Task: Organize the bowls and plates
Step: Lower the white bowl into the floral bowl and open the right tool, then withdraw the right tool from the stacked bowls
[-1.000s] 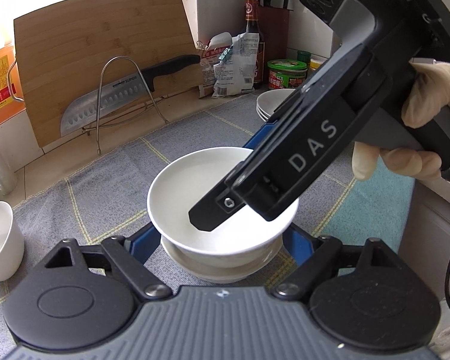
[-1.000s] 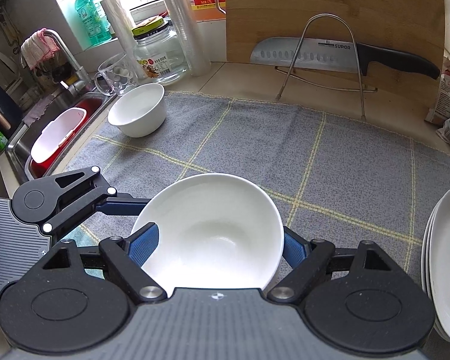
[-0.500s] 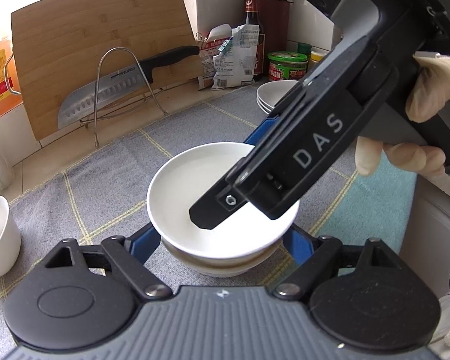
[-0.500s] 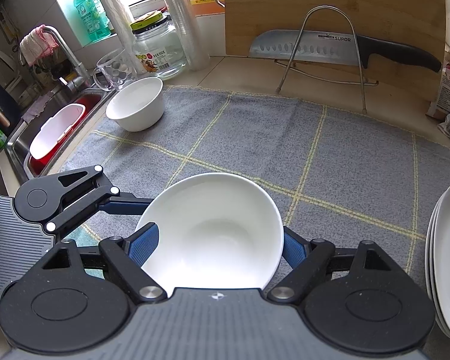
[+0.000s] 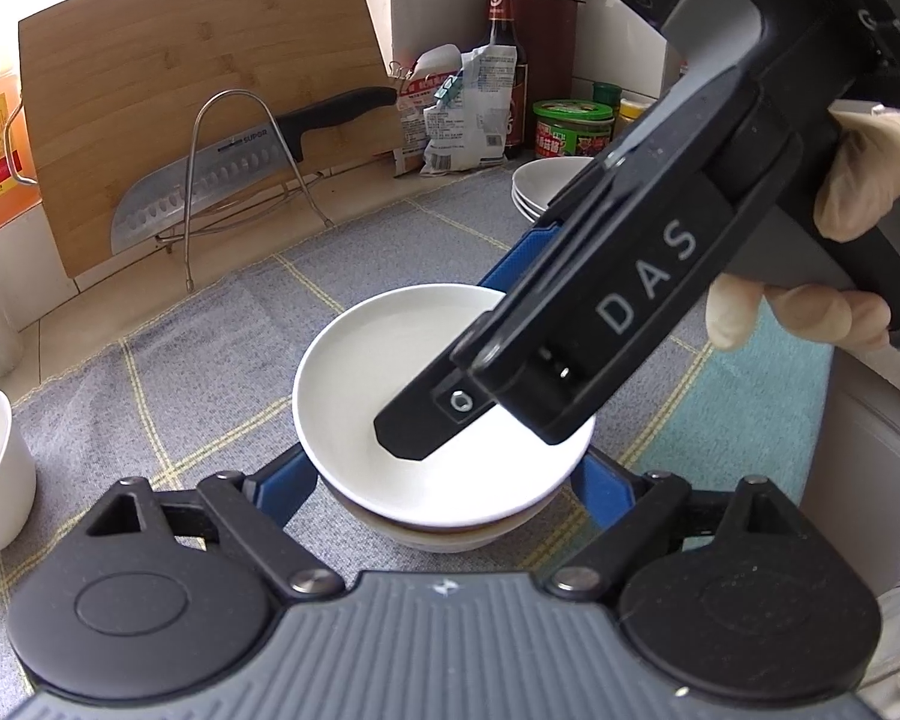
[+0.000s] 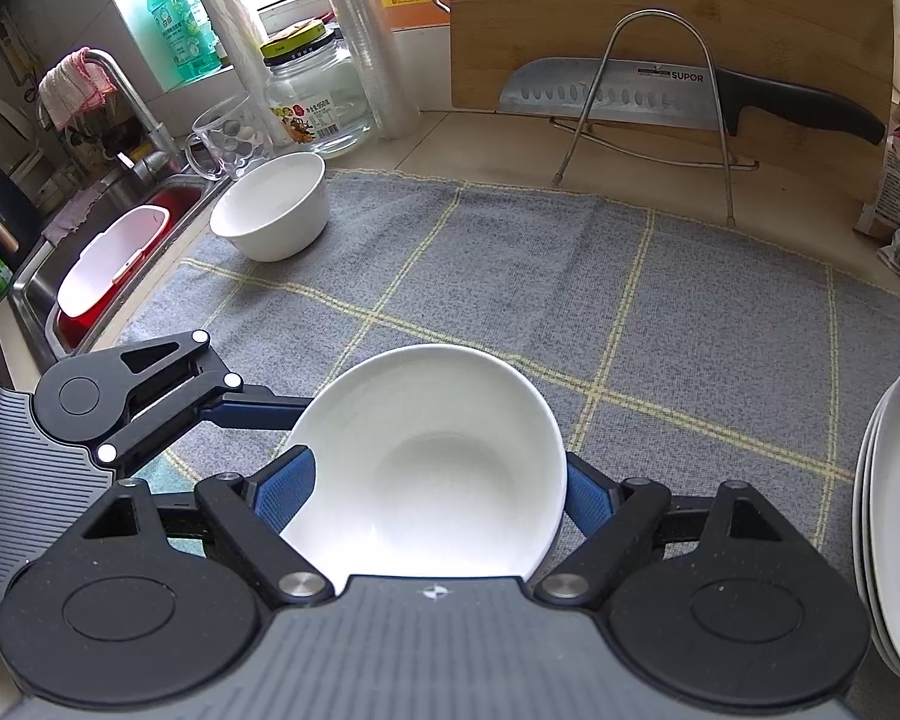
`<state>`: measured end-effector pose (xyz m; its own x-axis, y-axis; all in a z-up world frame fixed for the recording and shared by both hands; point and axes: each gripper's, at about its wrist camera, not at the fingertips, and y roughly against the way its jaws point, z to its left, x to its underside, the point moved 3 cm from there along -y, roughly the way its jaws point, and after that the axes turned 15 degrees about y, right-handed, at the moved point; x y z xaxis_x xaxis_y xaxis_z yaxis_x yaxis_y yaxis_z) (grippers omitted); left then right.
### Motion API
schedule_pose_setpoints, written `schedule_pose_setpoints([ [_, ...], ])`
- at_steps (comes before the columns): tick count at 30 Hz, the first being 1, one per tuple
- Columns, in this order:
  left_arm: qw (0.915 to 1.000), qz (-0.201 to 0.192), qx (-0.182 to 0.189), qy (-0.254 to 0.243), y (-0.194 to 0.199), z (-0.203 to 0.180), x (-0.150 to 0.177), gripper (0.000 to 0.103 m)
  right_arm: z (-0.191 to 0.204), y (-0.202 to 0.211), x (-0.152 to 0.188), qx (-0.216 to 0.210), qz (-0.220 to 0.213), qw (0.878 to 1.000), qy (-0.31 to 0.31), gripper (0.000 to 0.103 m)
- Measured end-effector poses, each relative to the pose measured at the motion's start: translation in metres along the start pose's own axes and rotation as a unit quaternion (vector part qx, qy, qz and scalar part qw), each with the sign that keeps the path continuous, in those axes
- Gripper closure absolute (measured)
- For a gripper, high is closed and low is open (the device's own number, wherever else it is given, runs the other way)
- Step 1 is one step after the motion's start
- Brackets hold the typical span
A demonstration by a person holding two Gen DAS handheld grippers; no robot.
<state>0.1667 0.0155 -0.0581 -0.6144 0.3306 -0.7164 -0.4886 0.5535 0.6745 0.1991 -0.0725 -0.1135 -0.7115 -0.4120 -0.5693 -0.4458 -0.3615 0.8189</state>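
Where a second ago the top bowl [image 6: 426, 462] rode clear above the lower bowl [image 5: 444, 531] with a broad band of the lower one showing, it now sits nested in it, only a thin rim of the lower bowl visible beneath, both on the grey checked cloth [image 6: 660, 312] that serves as the landmark here. The cloth, the wooden cutting board [image 6: 660, 18] leaning beyond its far edge, and the knife [image 6: 678, 99] on the wire rack against that board lie as they did before. At the cloth's right edge the stack of plates [image 6: 894, 516] has not shifted, nor has the deep white bowl [image 6: 273, 207] at the cloth's far left corner beside the sink [image 6: 48, 276]. Near the cloth's front edge, the right gripper [image 6: 432, 495] straddles the top bowl, its jaws opening, the blue pads [image 6: 285, 489] just beside the rim; whether they still press on it cannot be told. The left gripper [image 5: 444, 483] flanks the nested pair from the other side, its jaws also opening, with the bowls between them and its pads [image 5: 288, 489] apart from the lower bowl's wall.
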Motion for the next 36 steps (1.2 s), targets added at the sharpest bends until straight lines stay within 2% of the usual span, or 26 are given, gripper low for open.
schedule_pose_setpoints([
  [5,1.0000,0.000,0.006,0.004,0.004,0.001,0.000,0.008,0.003,0.002,-0.001,0.010,-0.010,1.000,0.009,0.000],
  [18,0.9997,-0.001,-0.005,0.024,0.023,0.018,0.010,0.008,0.015,0.015,0.001,0.067,-0.043,0.997,0.008,0.000],
  [25,0.9986,-0.004,-0.019,0.050,0.034,0.036,0.019,0.008,0.035,0.018,-0.004,0.132,-0.049,0.989,0.037,0.000],
  [31,0.9950,-0.010,-0.067,0.073,0.043,0.053,0.027,0.008,0.051,0.020,-0.007,0.137,-0.066,0.988,0.039,0.000],
  [34,0.9902,-0.019,-0.097,0.099,0.049,0.061,0.028,0.008,0.058,0.025,-0.010,0.130,-0.085,0.986,0.052,0.000],
  [36,0.9841,-0.026,-0.125,0.123,0.054,0.067,0.026,0.008,0.060,0.028,-0.014,0.123,-0.096,0.986,0.061,0.000],
])
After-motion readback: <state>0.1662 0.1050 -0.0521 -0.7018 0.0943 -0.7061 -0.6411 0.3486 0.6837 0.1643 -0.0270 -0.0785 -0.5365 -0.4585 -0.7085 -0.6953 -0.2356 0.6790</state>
